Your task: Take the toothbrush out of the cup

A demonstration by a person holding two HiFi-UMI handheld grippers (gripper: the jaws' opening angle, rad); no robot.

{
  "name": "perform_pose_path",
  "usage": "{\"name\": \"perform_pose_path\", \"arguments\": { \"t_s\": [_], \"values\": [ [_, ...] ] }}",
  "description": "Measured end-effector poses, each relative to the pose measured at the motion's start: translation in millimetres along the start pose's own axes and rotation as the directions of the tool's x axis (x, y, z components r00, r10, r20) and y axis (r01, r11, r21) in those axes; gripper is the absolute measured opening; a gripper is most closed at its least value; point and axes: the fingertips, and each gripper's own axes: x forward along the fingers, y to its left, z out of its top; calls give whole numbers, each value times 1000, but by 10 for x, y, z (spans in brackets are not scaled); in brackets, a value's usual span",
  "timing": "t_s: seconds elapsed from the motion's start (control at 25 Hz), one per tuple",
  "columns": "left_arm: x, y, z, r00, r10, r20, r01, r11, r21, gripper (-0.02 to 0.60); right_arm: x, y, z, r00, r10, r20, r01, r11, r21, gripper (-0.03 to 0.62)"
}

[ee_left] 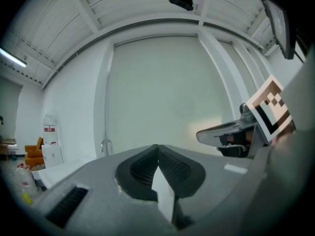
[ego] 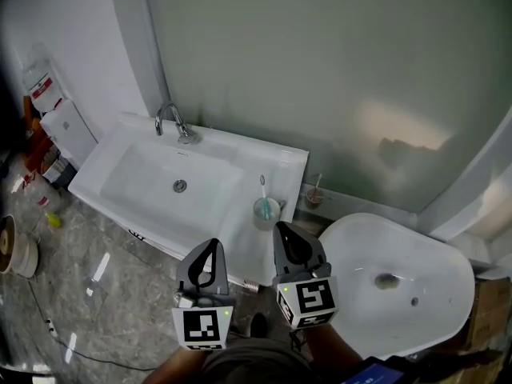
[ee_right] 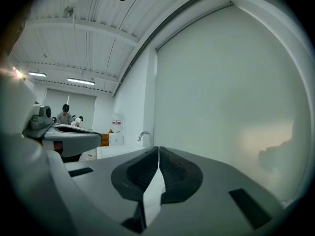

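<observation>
A pale green cup (ego: 266, 209) stands on the right part of the white sink counter (ego: 240, 238), with a toothbrush (ego: 262, 189) upright in it. Both grippers are held level in front of the counter, short of the cup. My left gripper (ego: 214, 244) is to the lower left of the cup, its jaws shut with nothing between them (ee_left: 157, 146). My right gripper (ego: 281, 228) is just below and right of the cup, also shut and empty (ee_right: 158, 148). Neither gripper view shows the cup or the toothbrush.
A chrome faucet (ego: 178, 125) stands behind the sink basin (ego: 180, 184). A small cup with a stick (ego: 315, 196) sits on the ledge by the frosted wall. A white oval fixture (ego: 392, 282) lies to the right. Bottles and boxes (ego: 48, 118) crowd the floor at left.
</observation>
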Motion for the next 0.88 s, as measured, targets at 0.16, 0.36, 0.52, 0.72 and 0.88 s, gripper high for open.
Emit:
{"name": "perform_pose_path", "arguments": {
  "t_s": [0.16, 0.36, 0.52, 0.72, 0.88],
  "values": [
    [87, 86, 2, 1000, 9, 1, -9, 1000, -8, 14, 133, 8, 34, 1000, 5, -2, -5, 1000, -6, 15],
    [278, 197, -87, 1000, -11, -13, 11, 1000, -16, 14, 373, 39, -45, 1000, 5, -30, -6, 1000, -21, 15],
    [585, 344, -205, 999, -29, -38, 26, 998, -56, 14, 653, -29, -212, 997, -4, -78, 3, 1000, -12, 15],
    [1003, 507, -457, 994, -63, -88, 56, 995, -77, 14, 1021, -175, -524, 988, -27, -154, 27, 1000, -2, 15],
    [1318, 600, -646, 990, -82, -117, 75, 995, -65, 14, 1269, -266, -802, 975, -50, -215, 49, 999, -9, 17]
  ]
}}
